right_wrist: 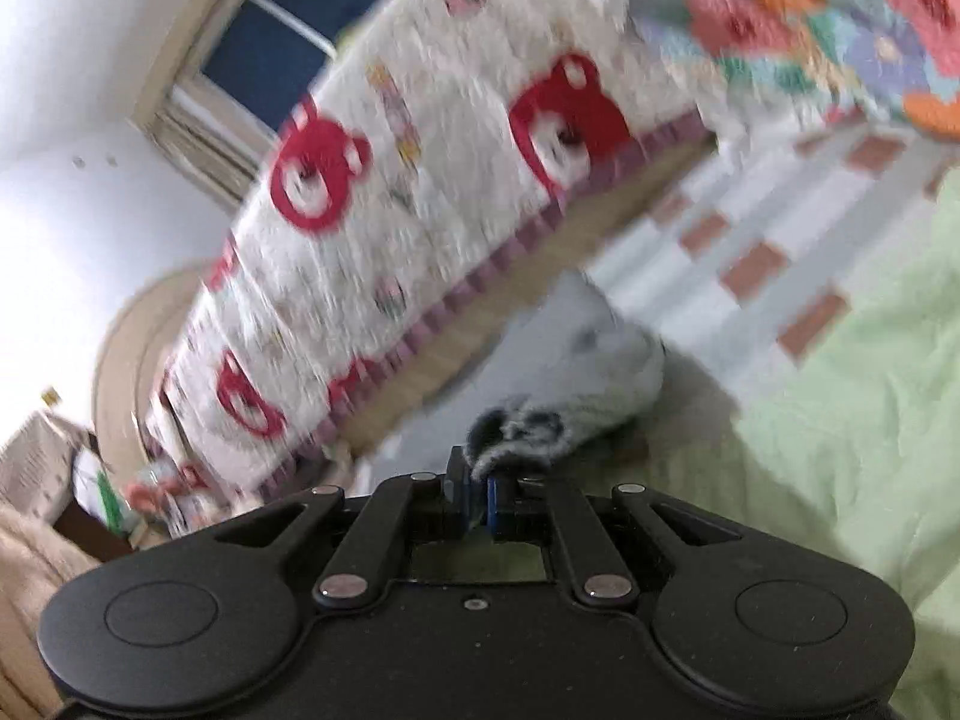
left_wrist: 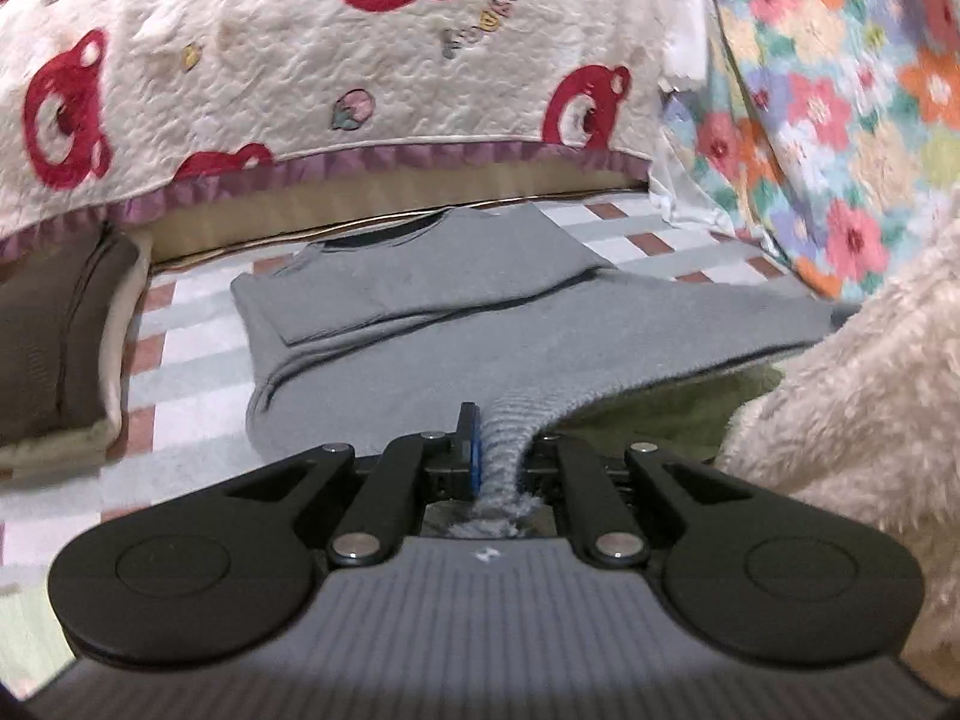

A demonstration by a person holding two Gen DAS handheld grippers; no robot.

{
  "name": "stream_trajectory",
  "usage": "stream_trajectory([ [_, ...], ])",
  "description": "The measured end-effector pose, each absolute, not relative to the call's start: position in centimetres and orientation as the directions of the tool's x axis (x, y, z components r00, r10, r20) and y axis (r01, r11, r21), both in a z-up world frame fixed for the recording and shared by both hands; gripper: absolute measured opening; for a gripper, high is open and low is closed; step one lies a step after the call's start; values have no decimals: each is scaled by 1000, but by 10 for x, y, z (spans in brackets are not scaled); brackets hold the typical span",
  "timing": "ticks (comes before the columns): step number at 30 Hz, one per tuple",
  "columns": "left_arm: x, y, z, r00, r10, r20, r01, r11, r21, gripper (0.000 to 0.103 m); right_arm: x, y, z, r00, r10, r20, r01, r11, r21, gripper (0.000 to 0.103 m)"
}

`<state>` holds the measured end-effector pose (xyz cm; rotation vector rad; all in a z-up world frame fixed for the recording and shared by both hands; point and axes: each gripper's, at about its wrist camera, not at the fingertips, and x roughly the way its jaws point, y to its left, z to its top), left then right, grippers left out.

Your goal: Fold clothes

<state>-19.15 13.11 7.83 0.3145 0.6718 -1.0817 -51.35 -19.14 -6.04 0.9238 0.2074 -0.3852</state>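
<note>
Gripping a gray sweater [left_wrist: 420, 276] on the bed, my left gripper [left_wrist: 501, 456] and right gripper [right_wrist: 480, 480] clamp its edges.

- Left gripper [left_wrist: 495, 450]: matte black, two round lobes at the lower corners, silver rivets on the link arms, ribbed grey housing at bottom centre, blue pad.
- Right gripper [right_wrist: 479, 495]: same black build, smooth dusty housing, blue pads.

A grey ribbed knit sweater [left_wrist: 420, 300] lies partly folded on the checked bed sheet, one sleeve laid across its chest. Its near hem is bunched and lifted off the sheet, its collar lying farthest away.
</note>
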Motion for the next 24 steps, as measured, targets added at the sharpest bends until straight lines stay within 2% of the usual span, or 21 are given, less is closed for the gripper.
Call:
stream_trajectory([
  [3,-204,132,52,266,-662,-700,889,450,-88,5,-507,-182,-86,817,-214,-535,562,501,658,7],
  [5,-209,134,40,263,-643,-720,889,450,-77,5,-510,-177,-94,787,-214,-579,600,487,635,7],
  [8,-212,136,27,264,-629,-732,888,454,-70,5,-516,-176,-94,799,-221,-560,590,475,653,8],
  [9,-211,136,26,262,-632,-730,888,455,-75,5,-517,-178,-94,798,-226,-558,592,461,661,15],
  [10,-210,136,25,261,-635,-727,887,456,-80,5,-520,-181,-97,790,-236,-565,607,425,671,17],
  [11,-209,136,25,262,-638,-724,886,456,-82,5,-522,-184,-100,782,-246,-573,621,389,681,28],
  [12,-208,135,26,263,-641,-721,886,456,-82,5,-522,-189,-105,776,-254,-578,631,338,699,47],
  [14,-205,134,26,269,-643,-717,884,460,-80,5,-530,-198,-124,782,-259,-567,618,198,761,55],
  [16,-202,132,27,280,-644,-711,882,466,-75,5,-533,-203,-144,824,-238,-514,548,109,829,55],
  [17,-201,131,27,286,-646,-708,881,467,-71,5,-534,-204,-153,845,-226,-484,510,72,857,50],
  [18,-201,130,29,293,-649,-702,881,468,-65,5,-529,-207,-158,870,-192,-454,473,66,878,23],
  [19,-200,128,31,301,-651,-697,881,469,-58,5,-526,-209,-157,893,-174,-415,430,61,901,13],
  [20,-202,127,34,299,-650,-698,885,462,-51,5,-523,-210,-156,914,-158,-374,386,57,921,13],
  [23,-210,129,38,270,-636,-723,905,423,-35,5,-540,-216,-140,983,-178,-42,37,-33,999,12],
  [24,-212,131,37,265,-627,-733,907,419,-30,5,-550,-217,-130,979,-204,-27,29,9,1000,11],
])
